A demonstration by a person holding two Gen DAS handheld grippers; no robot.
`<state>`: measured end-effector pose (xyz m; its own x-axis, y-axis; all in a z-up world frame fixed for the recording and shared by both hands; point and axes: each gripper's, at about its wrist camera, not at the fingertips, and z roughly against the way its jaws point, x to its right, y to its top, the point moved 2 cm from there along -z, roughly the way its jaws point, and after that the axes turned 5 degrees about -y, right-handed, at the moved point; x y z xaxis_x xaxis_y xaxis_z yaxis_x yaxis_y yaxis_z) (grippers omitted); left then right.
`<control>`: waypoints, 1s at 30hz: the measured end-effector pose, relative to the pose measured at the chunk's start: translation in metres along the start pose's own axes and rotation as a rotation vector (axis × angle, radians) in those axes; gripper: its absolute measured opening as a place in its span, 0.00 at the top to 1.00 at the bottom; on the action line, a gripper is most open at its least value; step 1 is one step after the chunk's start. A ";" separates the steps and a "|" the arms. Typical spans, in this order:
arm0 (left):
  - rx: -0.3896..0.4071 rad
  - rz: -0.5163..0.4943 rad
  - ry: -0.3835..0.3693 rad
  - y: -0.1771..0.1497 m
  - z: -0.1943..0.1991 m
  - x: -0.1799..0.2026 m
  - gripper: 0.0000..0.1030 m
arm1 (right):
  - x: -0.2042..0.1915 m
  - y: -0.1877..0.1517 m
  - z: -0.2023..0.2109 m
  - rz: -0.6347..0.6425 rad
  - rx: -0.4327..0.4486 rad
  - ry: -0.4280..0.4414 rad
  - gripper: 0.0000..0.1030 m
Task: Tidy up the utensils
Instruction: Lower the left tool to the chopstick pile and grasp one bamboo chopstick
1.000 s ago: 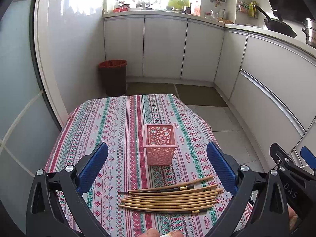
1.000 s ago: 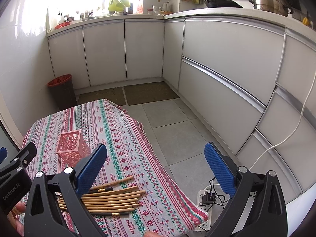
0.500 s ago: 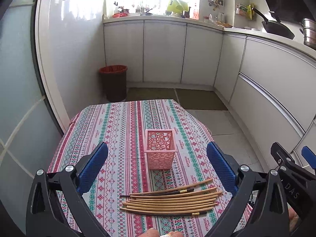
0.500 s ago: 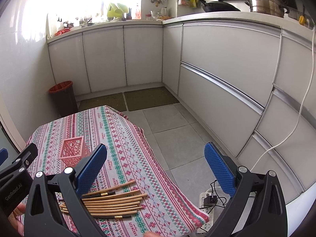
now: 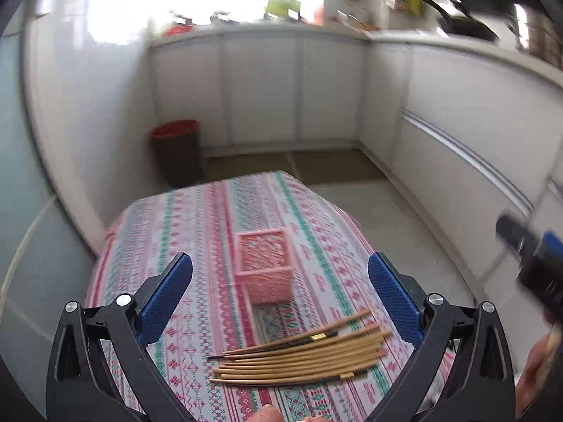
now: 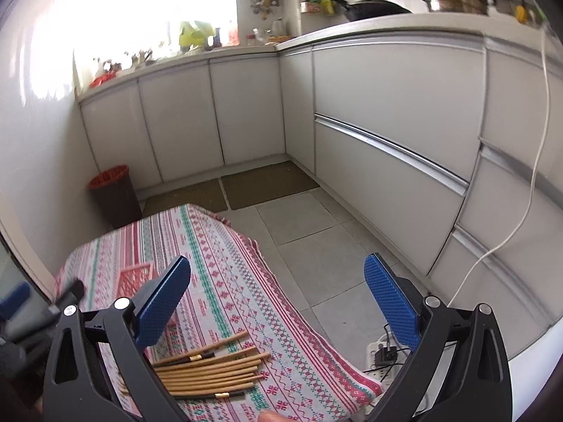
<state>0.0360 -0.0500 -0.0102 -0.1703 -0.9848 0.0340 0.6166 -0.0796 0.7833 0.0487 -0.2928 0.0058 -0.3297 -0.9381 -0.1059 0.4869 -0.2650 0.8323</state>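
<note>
Several bamboo chopsticks (image 5: 299, 358) lie side by side across the near end of a table with a striped patterned cloth (image 5: 197, 232); two are dark with gold bands. Behind them stands a pink perforated basket (image 5: 264, 265), upright and with nothing visible inside. My left gripper (image 5: 279, 293) is open above the table, its blue pads (image 5: 165, 299) wide on either side of the basket. My right gripper (image 6: 278, 302) is open too, hanging over the table's right edge and the floor. The chopsticks (image 6: 207, 369) show below its left pad, and the basket (image 6: 135, 277) is partly hidden behind it.
A dark bin with a red rim (image 5: 176, 151) stands on the floor beyond the table. White cabinets (image 6: 387, 112) line the back and right walls. A power strip with a plug (image 6: 383, 353) lies on the tiled floor by the table's right corner.
Both grippers have risen and tilted, so the table sits lower and smaller in view. The right gripper has swung up and away in the left wrist view. Chopsticks and basket have not moved.
</note>
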 end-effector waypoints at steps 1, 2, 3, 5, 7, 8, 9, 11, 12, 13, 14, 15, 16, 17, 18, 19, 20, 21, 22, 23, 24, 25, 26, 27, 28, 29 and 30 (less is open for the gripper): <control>-0.033 -0.033 -0.034 -0.001 -0.009 0.006 0.07 | 0.009 0.004 0.001 -0.047 0.006 0.004 0.07; -0.074 -0.063 -0.071 -0.002 -0.020 0.012 0.07 | 0.016 0.007 0.002 -0.087 0.013 0.010 0.07; -0.112 -0.083 -0.111 -0.004 -0.031 0.018 0.07 | 0.027 0.011 0.002 -0.138 0.017 0.022 0.07; -0.216 -0.119 -0.235 -0.012 -0.058 0.033 0.07 | 0.046 0.016 -0.003 -0.230 -0.005 0.056 0.07; -0.345 -0.167 -0.297 -0.027 -0.088 0.050 0.07 | 0.058 0.019 -0.014 -0.280 -0.058 0.090 0.07; -0.420 -0.202 -0.311 -0.036 -0.103 0.059 0.07 | 0.063 0.018 -0.024 -0.304 -0.104 0.103 0.07; -0.475 -0.232 -0.298 -0.043 -0.118 0.066 0.07 | 0.066 0.015 -0.031 -0.323 -0.140 0.109 0.07; -0.562 -0.296 -0.278 -0.057 -0.144 0.078 0.07 | 0.070 0.009 -0.049 -0.360 -0.229 0.120 0.07; -0.597 -0.314 -0.278 -0.062 -0.155 0.082 0.07 | 0.069 0.004 -0.057 -0.366 -0.268 0.124 0.07; -0.633 -0.316 -0.278 -0.067 -0.168 0.084 0.07 | 0.069 0.000 -0.066 -0.372 -0.313 0.136 0.07; -0.668 -0.304 -0.271 -0.071 -0.180 0.084 0.07 | 0.067 -0.005 -0.074 -0.374 -0.351 0.153 0.07; -0.705 -0.288 -0.262 -0.074 -0.191 0.083 0.08 | 0.066 -0.010 -0.084 -0.384 -0.403 0.175 0.07; -0.738 -0.275 -0.268 -0.076 -0.200 0.082 0.11 | 0.066 -0.016 -0.093 -0.404 -0.456 0.195 0.07; -0.761 -0.272 -0.280 -0.076 -0.207 0.082 0.20 | 0.067 -0.021 -0.100 -0.424 -0.494 0.220 0.07; -0.782 -0.278 -0.292 -0.077 -0.214 0.083 0.25 | 0.066 -0.027 -0.107 -0.445 -0.541 0.255 0.07; -0.797 -0.290 -0.291 -0.078 -0.220 0.083 0.31 | 0.065 -0.033 -0.113 -0.460 -0.580 0.275 0.07; -0.810 -0.301 -0.286 -0.077 -0.226 0.085 0.37 | 0.064 -0.036 -0.117 -0.467 -0.606 0.278 0.07; -0.823 -0.315 -0.284 -0.077 -0.231 0.086 0.40 | 0.064 -0.040 -0.121 -0.466 -0.629 0.264 0.07; -0.834 -0.327 -0.282 -0.079 -0.234 0.089 0.45 | 0.064 -0.042 -0.124 -0.461 -0.639 0.245 0.07; -0.846 -0.339 -0.276 -0.080 -0.238 0.090 0.48 | 0.064 -0.045 -0.126 -0.455 -0.642 0.226 0.07; -0.856 -0.348 -0.270 -0.081 -0.244 0.091 0.49 | 0.064 -0.047 -0.128 -0.447 -0.644 0.208 0.07; -0.866 -0.351 -0.272 -0.082 -0.247 0.093 0.49 | 0.063 -0.048 -0.131 -0.439 -0.648 0.197 0.07; -0.855 -0.359 -0.278 -0.081 -0.248 0.095 0.51 | 0.064 -0.049 -0.133 -0.432 -0.650 0.190 0.07; -0.852 -0.366 -0.277 -0.082 -0.250 0.097 0.52 | 0.065 -0.049 -0.133 -0.429 -0.650 0.181 0.07; -0.844 -0.374 -0.266 -0.085 -0.253 0.103 0.59 | 0.066 -0.049 -0.133 -0.425 -0.649 0.168 0.07; -0.835 -0.382 -0.253 -0.084 -0.253 0.103 0.66 | 0.067 -0.049 -0.133 -0.421 -0.648 0.160 0.07; -0.826 -0.380 -0.256 -0.084 -0.252 0.102 0.69 | 0.067 -0.049 -0.134 -0.414 -0.647 0.148 0.07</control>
<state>0.1607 -0.1825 -0.2287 -0.5746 -0.8146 0.0786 0.8180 -0.5688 0.0852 0.1111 -0.3726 -0.1153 -0.4985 -0.7421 -0.4480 0.7375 -0.6347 0.2307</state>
